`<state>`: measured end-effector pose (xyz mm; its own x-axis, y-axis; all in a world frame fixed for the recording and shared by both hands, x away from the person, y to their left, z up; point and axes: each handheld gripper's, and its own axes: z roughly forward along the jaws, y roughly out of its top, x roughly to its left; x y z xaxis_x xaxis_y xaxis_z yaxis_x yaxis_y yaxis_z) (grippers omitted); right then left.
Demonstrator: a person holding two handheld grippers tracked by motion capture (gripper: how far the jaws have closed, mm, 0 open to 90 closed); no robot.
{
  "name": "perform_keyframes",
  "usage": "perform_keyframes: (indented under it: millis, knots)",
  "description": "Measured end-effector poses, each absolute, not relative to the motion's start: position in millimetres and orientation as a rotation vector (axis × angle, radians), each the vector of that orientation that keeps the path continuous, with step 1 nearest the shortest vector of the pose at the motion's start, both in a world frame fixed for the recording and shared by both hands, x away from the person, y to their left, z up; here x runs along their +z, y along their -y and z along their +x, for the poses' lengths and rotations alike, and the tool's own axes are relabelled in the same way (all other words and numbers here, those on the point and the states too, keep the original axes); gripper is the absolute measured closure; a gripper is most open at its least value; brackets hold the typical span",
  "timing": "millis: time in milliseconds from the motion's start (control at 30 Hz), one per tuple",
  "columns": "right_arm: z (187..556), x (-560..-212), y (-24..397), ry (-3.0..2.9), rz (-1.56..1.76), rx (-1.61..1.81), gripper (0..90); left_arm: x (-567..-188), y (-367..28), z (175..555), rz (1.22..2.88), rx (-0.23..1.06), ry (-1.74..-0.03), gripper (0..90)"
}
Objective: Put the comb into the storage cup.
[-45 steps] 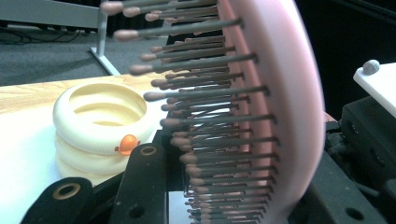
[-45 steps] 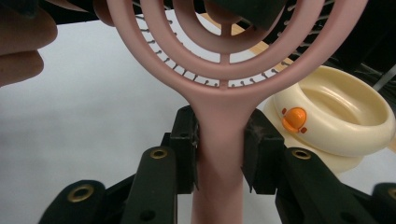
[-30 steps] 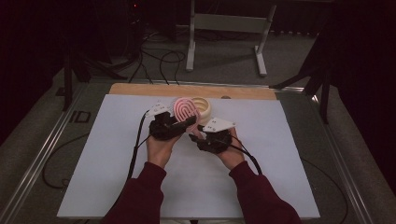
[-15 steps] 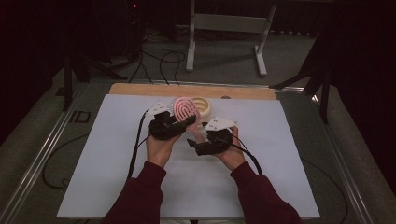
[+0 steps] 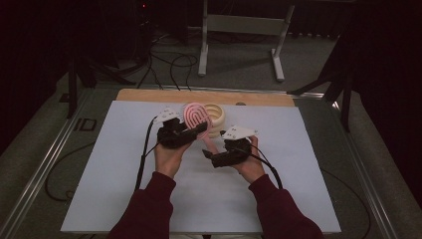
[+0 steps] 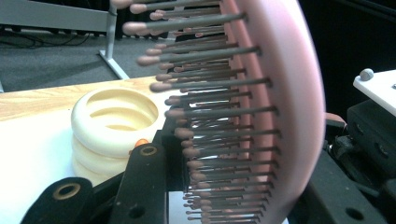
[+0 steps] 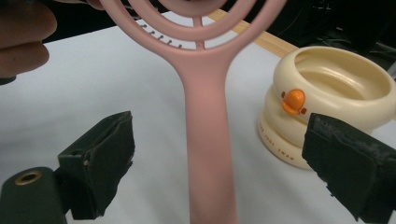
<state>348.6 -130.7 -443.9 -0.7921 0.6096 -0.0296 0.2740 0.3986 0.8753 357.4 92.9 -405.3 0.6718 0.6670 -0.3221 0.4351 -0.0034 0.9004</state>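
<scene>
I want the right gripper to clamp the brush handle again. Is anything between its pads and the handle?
Nothing visible. The pink brush handle runs up the gap between the right gripper's open pads, with bare space either side. The cream holder stands behind, off to one side.

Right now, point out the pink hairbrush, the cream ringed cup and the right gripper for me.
pink hairbrush point(image 7: 208, 140), right gripper view, on the middle of its handle.
cream ringed cup point(image 7: 355, 100), right gripper view, on its upper rim.
right gripper point(image 7: 224, 177), right gripper view, midway between its open pads, astride the handle.
</scene>
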Motion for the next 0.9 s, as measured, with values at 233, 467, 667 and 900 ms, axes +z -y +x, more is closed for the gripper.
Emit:
perform_keyframes:
  millis: [233,467,667,900]
  knots:
    - [345.0,-444.9,139.1,-2.303,0.786,1.357,9.2,-402.8,-95.3,358.4,1.635,0.239,-0.919,64.0]
    - [342.8,-447.6,147.1,-2.288,0.804,1.366,9.2,-400.7,-95.6,359.4,1.636,0.243,-0.917,64.0]
    - [340.2,-451.0,153.7,-2.280,0.819,1.363,9.2,-399.3,-95.4,360.3,1.642,0.247,-0.914,64.0]
    - [337.0,-453.3,161.0,-2.269,0.826,1.370,9.2,-396.4,-97.0,361.8,1.641,0.254,-0.915,64.0]
